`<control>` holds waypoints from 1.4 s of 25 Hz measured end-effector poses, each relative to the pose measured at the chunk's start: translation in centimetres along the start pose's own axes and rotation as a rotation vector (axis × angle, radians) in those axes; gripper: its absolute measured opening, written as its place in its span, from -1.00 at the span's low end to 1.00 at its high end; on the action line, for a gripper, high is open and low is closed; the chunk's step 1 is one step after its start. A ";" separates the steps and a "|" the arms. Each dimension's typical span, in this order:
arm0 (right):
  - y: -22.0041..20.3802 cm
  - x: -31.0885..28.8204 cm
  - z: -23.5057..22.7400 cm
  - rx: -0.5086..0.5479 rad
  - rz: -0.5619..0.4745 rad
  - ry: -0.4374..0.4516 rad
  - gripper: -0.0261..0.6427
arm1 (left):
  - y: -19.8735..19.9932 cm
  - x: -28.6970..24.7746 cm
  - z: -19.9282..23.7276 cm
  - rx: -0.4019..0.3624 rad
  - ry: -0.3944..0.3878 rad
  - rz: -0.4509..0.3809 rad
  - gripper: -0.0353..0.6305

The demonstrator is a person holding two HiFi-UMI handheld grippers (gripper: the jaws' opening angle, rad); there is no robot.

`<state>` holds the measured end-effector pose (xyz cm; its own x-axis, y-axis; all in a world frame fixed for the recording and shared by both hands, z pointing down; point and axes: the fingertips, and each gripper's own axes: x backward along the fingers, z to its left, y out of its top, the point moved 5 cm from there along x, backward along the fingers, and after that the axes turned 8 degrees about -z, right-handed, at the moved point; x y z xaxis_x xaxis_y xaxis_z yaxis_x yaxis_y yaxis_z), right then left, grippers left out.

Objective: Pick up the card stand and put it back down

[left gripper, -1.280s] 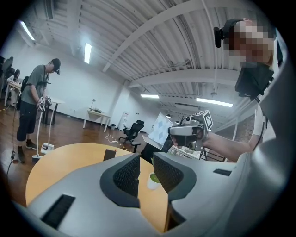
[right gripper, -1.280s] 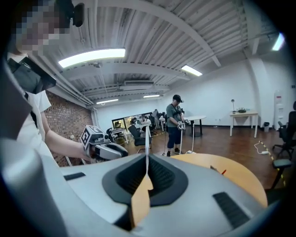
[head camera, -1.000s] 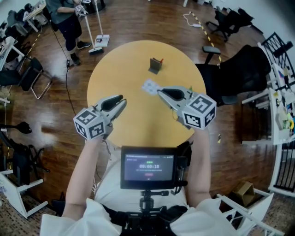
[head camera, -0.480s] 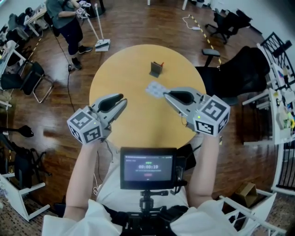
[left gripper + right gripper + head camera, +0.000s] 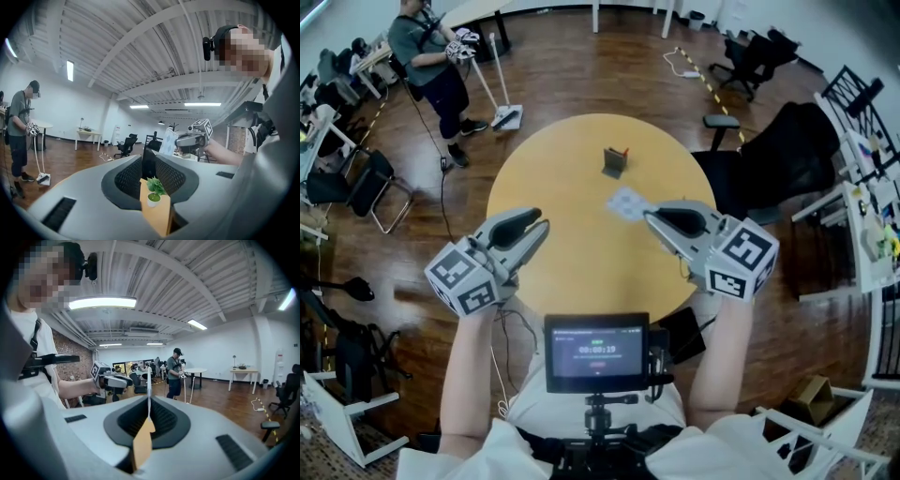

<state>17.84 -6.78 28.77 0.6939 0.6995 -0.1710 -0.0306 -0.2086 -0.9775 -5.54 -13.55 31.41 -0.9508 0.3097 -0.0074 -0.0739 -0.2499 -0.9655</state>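
The card stand (image 5: 616, 161), small and dark grey with a red bit on top, stands on the far part of the round yellow table (image 5: 572, 169). Both grippers hang above the near half of the table, well short of the stand. My right gripper (image 5: 649, 214) is shut on a pale patterned card (image 5: 627, 202), which shows edge-on as a thin white line (image 5: 148, 394) in the right gripper view. My left gripper (image 5: 542, 225) holds nothing and its jaws stand a little apart. In the left gripper view the right gripper (image 5: 190, 140) and its card (image 5: 168, 142) show ahead.
A black office chair (image 5: 787, 141) stands at the table's right edge. A person (image 5: 427, 56) with a long-handled tool stands at the far left on the wood floor. Chairs (image 5: 356, 169) line the left side and a shelf (image 5: 872, 216) the right. A small screen (image 5: 598, 352) sits at my chest.
Both grippers have risen toward the camera, the right one still shut on the card. The table and the stand sit lower in the head view.
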 end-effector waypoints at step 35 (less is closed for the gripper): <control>-4.8 1.7 0.0 -0.011 0.066 -0.052 -0.83 | -6.3 0.6 0.3 0.083 0.051 0.054 -0.63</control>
<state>19.16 -4.57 33.17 0.6519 0.7187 -0.2419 -0.0673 -0.2629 -0.9625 -5.76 -12.06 37.58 -0.9378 0.3393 -0.0737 -0.0498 -0.3415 -0.9386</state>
